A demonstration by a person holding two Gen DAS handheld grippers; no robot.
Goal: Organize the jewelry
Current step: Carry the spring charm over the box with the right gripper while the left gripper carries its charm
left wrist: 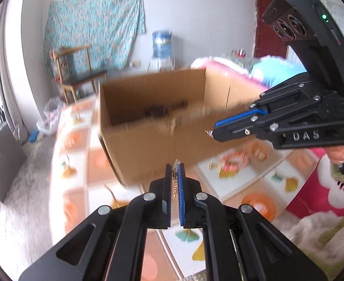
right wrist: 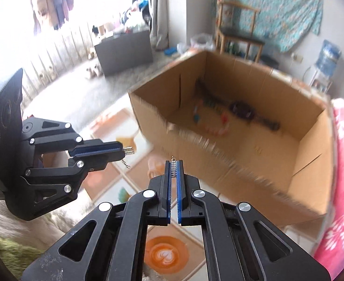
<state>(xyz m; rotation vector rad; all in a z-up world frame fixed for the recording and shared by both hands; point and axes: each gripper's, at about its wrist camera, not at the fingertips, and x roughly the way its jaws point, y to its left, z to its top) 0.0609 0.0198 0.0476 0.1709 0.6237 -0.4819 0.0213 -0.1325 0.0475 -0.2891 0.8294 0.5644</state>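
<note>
Two claws clenched on chain (left wrist: 174, 185) | left claw (left wrist: 174, 166) | right claw (right wrist: 173, 164) | cardboard box (right wrist: 254, 164) just ahead

A lived-in home room: wooden chair (left wrist: 78, 75), water dispenser (left wrist: 162, 46), hanging clothes (right wrist: 52, 2).

Left tool (left wrist: 174, 167) and right tool (right wrist: 173, 164) both clamped shut, angled downward toward the cardboard box (right wrist: 242, 154), apparently pinching chain (left wrist: 175, 182).

A thin metal chain (left wrist: 175, 182) with a small silver coil (right wrist: 173, 167) is pinched at both ends, above an open cardboard box (right wrist: 254, 164) holding blurred dark beaded jewelry (right wrist: 242, 110)
</note>
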